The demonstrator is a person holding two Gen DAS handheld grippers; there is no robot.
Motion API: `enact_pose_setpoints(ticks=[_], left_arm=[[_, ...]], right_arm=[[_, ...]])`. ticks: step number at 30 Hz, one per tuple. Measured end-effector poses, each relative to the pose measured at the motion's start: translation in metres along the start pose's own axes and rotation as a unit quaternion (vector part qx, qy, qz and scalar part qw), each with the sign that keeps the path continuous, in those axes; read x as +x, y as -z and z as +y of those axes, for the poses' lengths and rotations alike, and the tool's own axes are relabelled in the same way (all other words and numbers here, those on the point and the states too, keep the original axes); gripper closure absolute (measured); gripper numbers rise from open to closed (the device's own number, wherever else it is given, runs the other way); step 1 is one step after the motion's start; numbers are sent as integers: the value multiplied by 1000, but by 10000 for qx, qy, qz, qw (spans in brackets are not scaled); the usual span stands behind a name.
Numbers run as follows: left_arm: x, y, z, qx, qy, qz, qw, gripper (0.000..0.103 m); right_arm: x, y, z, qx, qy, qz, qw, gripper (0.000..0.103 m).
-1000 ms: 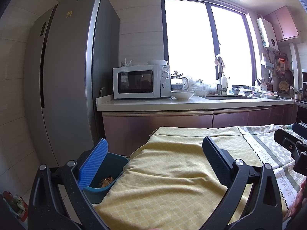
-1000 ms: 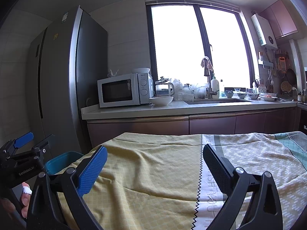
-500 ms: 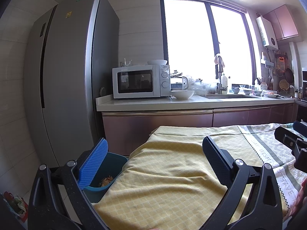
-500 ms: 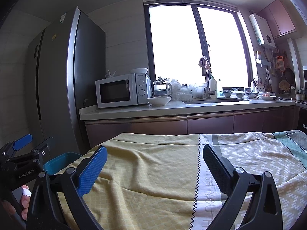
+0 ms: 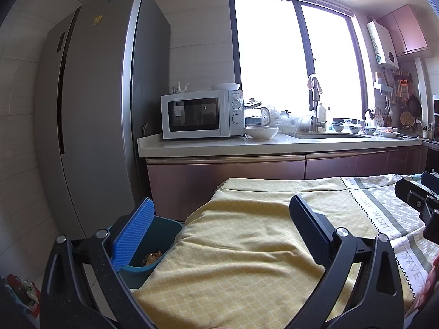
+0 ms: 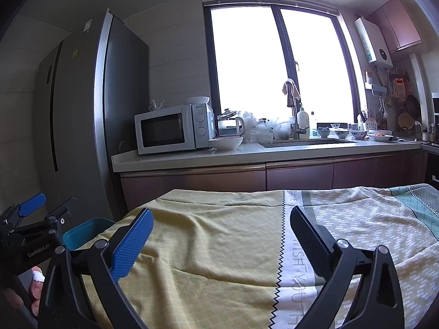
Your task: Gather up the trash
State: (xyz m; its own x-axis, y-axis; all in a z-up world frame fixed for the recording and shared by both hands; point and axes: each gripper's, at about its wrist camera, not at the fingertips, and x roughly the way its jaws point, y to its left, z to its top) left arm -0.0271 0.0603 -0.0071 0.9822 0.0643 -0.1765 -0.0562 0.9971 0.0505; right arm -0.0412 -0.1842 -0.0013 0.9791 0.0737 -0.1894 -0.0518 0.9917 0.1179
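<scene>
Bare yellow cloth (image 5: pixel 247 260) shows no trash; scraps in the bin (image 5: pixel 153 249) look light and crushable, pinched mid-body, while left gripper (image 5: pixel 219 230) and right gripper (image 6: pixel 219 235) gape wide and empty.

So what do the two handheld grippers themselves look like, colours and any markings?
Both the left gripper and the right gripper have matte black speckled frames with silver pivot screws. Each has one bright blue textured finger pad and one black textured pad. In the right view, the left gripper's body carries white "GenRobot.AI" lettering.
</scene>
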Motion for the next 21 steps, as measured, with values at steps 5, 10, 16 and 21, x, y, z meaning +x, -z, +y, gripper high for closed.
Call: enact_pose_setpoints(ticks=[5,10,16,21], left_arm=[[1,0,0,2,6,5,10000,6],[1,1,-1,-2,-6,8,10000,6],[2,2,-2,-1,-16,16,10000,6],[1,2,-2,-6,-11,25,10000,6]], right_arm=[[0,0,0,-6,5,-17,10000,6],[0,0,0,-4,3,-18,10000,6],[-1,0,-1,-7,7,-19,10000,6],[-1,0,-1,-6,8,-19,10000,6]])
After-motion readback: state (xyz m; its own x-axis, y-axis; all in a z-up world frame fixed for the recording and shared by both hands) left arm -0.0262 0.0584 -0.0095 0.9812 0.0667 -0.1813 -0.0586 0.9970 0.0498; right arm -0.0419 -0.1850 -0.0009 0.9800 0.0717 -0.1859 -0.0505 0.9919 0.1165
